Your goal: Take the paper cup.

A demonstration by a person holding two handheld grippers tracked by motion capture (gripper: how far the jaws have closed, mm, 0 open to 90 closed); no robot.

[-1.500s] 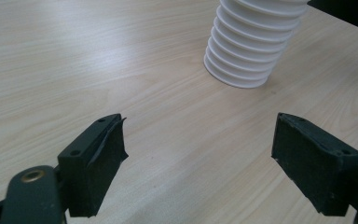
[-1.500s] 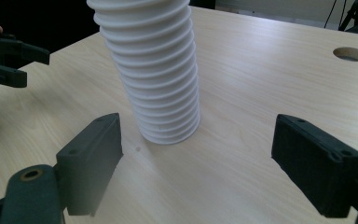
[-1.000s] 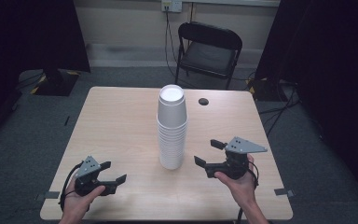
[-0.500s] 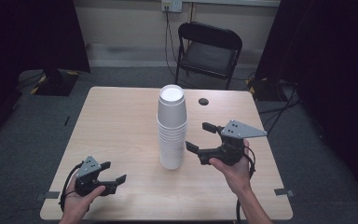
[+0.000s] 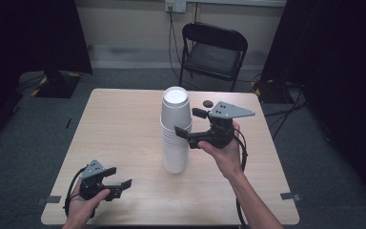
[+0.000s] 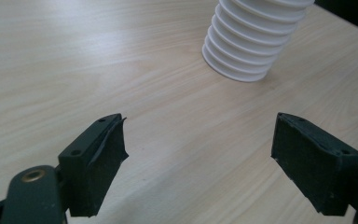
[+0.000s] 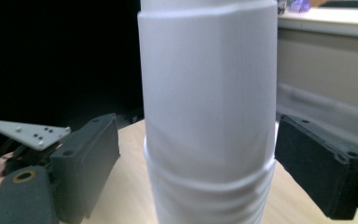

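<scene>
My right gripper point(image 5: 187, 123) brackets, jaws wide and not touching, the upper part of the ribbed white foam cup stack point(image 5: 175, 131) at the wood-grain surface's point(image 5: 119, 129) centre, while my left gripper point(image 5: 116, 177), also wide, rests near-left of the stack.

The right gripper point(image 5: 187, 123) is held raised above the table in the person's right hand point(image 5: 226, 151), with the forearm stretched in from the lower edge of the high view. Its jaws are pointed sideways toward the left and are spread wide. The left gripper point(image 5: 120, 177) is held low near the table's front edge in the left hand point(image 5: 83, 202), its jaws likewise parted wide and nothing gripped.
</scene>
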